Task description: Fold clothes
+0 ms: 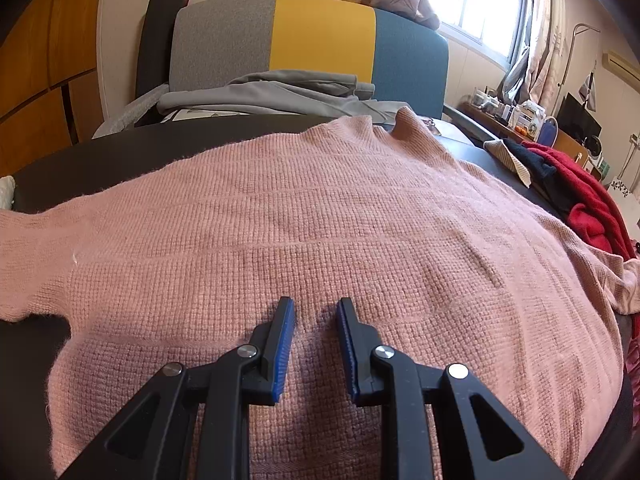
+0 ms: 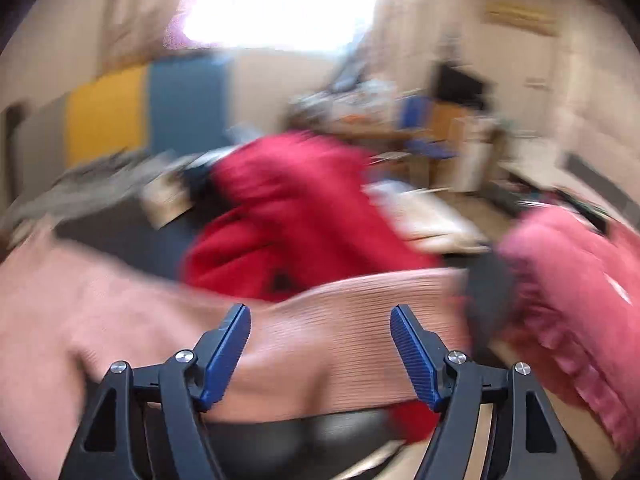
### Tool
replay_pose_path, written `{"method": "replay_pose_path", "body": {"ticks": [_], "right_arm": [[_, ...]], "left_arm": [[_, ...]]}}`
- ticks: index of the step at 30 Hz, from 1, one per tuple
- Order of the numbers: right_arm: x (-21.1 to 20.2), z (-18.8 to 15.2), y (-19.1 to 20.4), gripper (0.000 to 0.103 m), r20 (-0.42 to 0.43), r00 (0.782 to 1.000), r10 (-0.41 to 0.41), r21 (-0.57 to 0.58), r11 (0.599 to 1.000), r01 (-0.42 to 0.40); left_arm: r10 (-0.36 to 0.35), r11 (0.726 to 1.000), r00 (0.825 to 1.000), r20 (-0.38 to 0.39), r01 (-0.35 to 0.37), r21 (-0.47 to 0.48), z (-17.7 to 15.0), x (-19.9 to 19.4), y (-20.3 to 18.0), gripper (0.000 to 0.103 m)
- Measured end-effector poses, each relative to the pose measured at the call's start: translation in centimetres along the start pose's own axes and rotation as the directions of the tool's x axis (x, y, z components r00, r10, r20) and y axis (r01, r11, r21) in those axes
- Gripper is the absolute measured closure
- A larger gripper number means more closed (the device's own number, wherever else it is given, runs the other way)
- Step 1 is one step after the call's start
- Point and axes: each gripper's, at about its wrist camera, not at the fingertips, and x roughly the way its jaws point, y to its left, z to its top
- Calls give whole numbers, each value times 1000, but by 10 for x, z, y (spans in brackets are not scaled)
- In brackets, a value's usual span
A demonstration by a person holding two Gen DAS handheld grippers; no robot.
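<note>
Pink sweater (image 1: 320,240) lies spread flat on the dark table (image 1: 120,152) and fills most of the left wrist view, from the lower edge up to the middle of the frame. We read its long axis as running from the bottom of that frame, where the hem must be, to the collar (image 1: 400,120) at the upper centre, so the garment points away from us toward the grey, yellow and blue chair back (image 1: 320,36). One sleeve (image 1: 28,264) goes out to the left edge of the frame, across this axis. The left gripper (image 1: 316,312) rests low over the body of the sweater near the bottom centre; its jaws stand a little apart, and we see no cloth pinched between them, only knit beneath. In the right wrist view, which is strongly blurred, the ribbed cuff of the other sleeve (image 2: 360,308) lies just behind the right gripper (image 2: 320,320), whose jaws are spread wide and hold nothing. We judge that the right hand is the nearer one to this sleeve, so the coming fold should carry it toward the left of the frame, across the long axis. Beyond it a red garment (image 2: 288,208) lies in a heap in the centre of the frame.
</note>
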Motion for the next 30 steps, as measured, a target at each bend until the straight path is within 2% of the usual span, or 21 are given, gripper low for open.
{"method": "replay_pose_path", "body": {"ticks": [1,3,5,7,8,9,10,11,14,18,20,22,25,27,29,30], "right_arm": [[15,-1,16,31,-44,998,48,-29,998,-49],[40,-6,43,34,-127,988,85,-75,993,-96],[63,-14,70,46,-208,974,91,-124,985,-118],[75,-18,84,52,-213,974,74,-169,979,-111],[79,-19,89,64,-211,975,74,-187,976,-114],[83,-17,92,69,-215,974,66,-214,970,-113],[87,-13,96,88,-214,976,32,-262,961,-88],[91,-9,101,92,-210,978,-3,-309,949,-64],[116,3,104,92,-182,977,-109,-416,909,24],[144,24,100,92,-169,975,-147,-444,894,58],[152,30,101,91,-165,976,-142,-454,889,53],[152,38,98,90,-202,972,-117,-430,902,19],[134,54,82,85,-272,962,9,-240,968,-76],[103,58,78,78,-209,977,51,-170,982,-87],[73,60,89,51,-124,988,93,-174,978,-113],[61,60,99,43,-91,988,124,-185,973,-139]], "left_arm": [[3,1000,1000,0,-3,0,0,0,0,81],[7,1000,1000,2,-7,-2,-1,-1,0,81],[8,1000,1000,4,-7,-8,-1,-1,1,81],[6,1000,1000,5,-6,-12,-2,-1,1,81],[5,1000,1000,4,-5,-13,-1,-1,1,81],[9,1000,1000,5,-9,-13,-2,-1,0,81],[18,1000,1000,5,-18,-11,-2,-1,-1,81],[29,1000,1000,7,-29,-7,-2,-1,-3,81],[71,997,997,13,-71,4,-6,-3,-9,81],[142,990,990,25,-142,0,-11,-5,-21,80],[184,982,982,29,-185,23,-13,-5,-29,80],[187,982,982,17,-187,34,-11,-5,-32,80],[115,992,993,-15,-116,-49,-4,-9,-17,81],[116,988,993,-5,-116,-99,3,-10,-1,81],[157,982,988,5,-155,-108,15,-5,15,81],[179,979,984,1,-178,-103,20,0,23,81]]}}
